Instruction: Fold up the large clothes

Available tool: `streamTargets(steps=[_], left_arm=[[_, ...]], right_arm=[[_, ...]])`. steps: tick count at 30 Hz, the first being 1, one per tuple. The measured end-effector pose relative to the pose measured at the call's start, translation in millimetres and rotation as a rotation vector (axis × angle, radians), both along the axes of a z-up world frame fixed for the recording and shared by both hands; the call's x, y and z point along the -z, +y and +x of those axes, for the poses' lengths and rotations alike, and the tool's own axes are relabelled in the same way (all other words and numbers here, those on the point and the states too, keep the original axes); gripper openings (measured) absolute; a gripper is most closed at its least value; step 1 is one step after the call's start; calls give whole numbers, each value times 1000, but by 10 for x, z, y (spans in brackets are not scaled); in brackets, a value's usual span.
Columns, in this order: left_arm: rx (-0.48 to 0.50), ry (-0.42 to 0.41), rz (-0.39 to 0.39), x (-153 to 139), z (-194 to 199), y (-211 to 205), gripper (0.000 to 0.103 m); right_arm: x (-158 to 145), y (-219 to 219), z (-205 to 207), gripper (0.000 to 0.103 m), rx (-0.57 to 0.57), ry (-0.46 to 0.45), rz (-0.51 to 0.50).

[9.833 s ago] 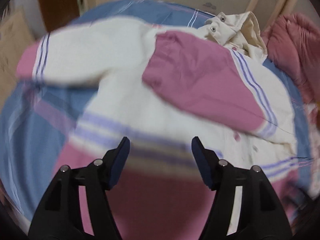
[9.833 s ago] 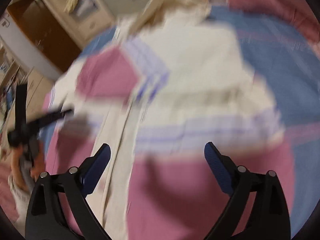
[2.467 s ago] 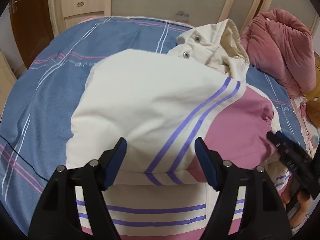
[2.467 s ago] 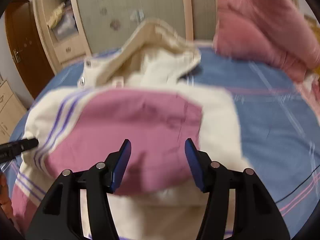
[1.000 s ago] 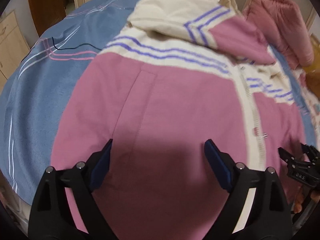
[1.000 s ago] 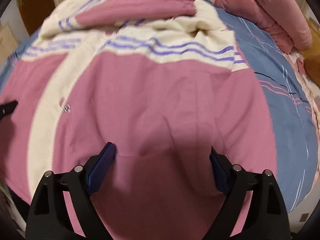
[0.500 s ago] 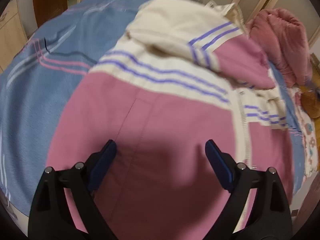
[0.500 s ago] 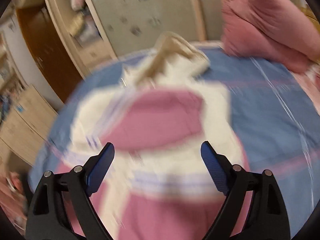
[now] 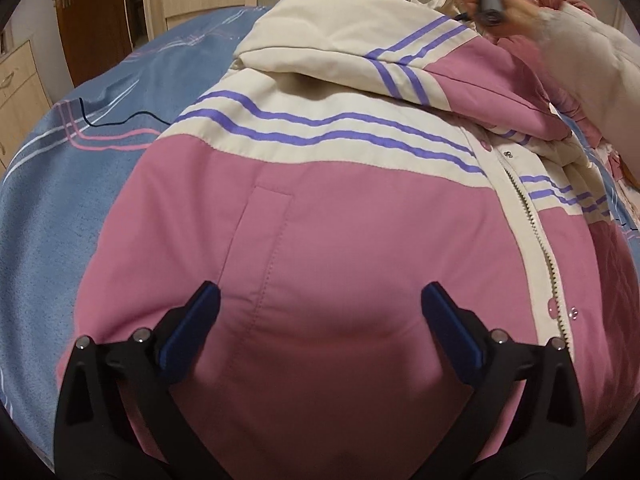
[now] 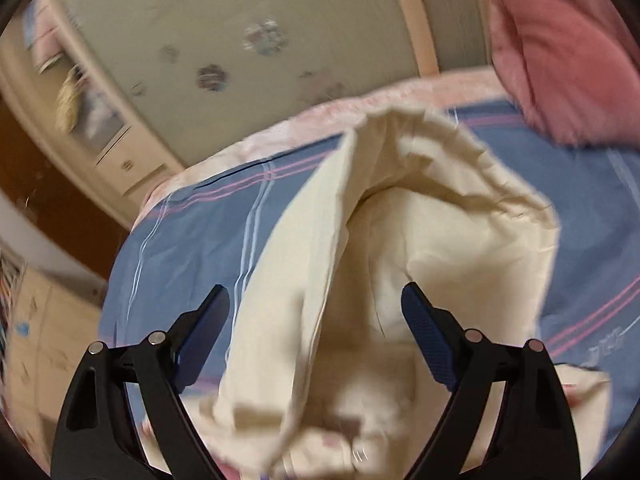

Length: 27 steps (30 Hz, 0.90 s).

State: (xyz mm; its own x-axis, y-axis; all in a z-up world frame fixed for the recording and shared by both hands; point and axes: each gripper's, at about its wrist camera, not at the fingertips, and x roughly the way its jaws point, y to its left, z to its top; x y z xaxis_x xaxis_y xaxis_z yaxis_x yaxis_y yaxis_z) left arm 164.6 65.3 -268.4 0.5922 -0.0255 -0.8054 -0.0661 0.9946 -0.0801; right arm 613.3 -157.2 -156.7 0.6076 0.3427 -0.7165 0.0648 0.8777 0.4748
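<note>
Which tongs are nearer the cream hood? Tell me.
Right. The right tongs hover directly over the hood; the left tongs are over the jacket's pink hem, far from it.

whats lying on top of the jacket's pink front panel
Nothing rests on the pink panel itself. Further up, a folded cream-and-pink sleeve lies across the jacket's striped chest. Whatever sits beneath that sleeve, and under the jacket on the blue bedsheet, is covered.
</note>
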Motion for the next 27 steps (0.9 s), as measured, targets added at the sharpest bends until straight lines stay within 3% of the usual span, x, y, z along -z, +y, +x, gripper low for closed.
streamTargets(steps=[2, 3, 5, 7, 12, 15, 17, 20, 21, 23, 26, 27], left_arm=[[0, 1, 4, 5, 21, -7, 101], [-1, 2, -1, 8, 30, 1, 101], [-1, 0, -4, 14, 32, 5, 101], [-1, -5, -3, 10, 22, 14, 101], [-7, -7, -1, 7, 38, 27, 101], [-12, -10, 2, 3, 42, 21, 101], [-16, -11, 0, -3, 43, 24, 101], [-28, -11, -26, -42, 29, 55, 101], [-33, -5, -37, -67, 31, 68, 101], [-46, 18, -56, -150, 42, 89, 101], [-61, 37, -94, -381, 89, 146, 101], [-48, -1, -113, -579, 107, 163, 101]], right_arm=[[69, -15, 84, 4, 18, 27, 8], [35, 1, 77, 3, 17, 9, -3], [-172, 56, -96, 3, -24, -115, -10], [-499, 196, -426, 2, -89, -245, -82], [-1123, 523, -1801, 2, -286, -504, -183], [-1157, 658, -2823, 3, -373, -619, -240], [-1026, 733, -3230, 3, -418, -642, -275], [-596, 862, -3630, 13, -473, -578, -341], [-449, 883, -3685, 34, -492, -536, -350], [-164, 851, -3831, 63, -527, -439, -317], [-23, 601, -4064, 74, -502, -401, -262], [-26, 487, -4134, 76, -499, -395, -231]])
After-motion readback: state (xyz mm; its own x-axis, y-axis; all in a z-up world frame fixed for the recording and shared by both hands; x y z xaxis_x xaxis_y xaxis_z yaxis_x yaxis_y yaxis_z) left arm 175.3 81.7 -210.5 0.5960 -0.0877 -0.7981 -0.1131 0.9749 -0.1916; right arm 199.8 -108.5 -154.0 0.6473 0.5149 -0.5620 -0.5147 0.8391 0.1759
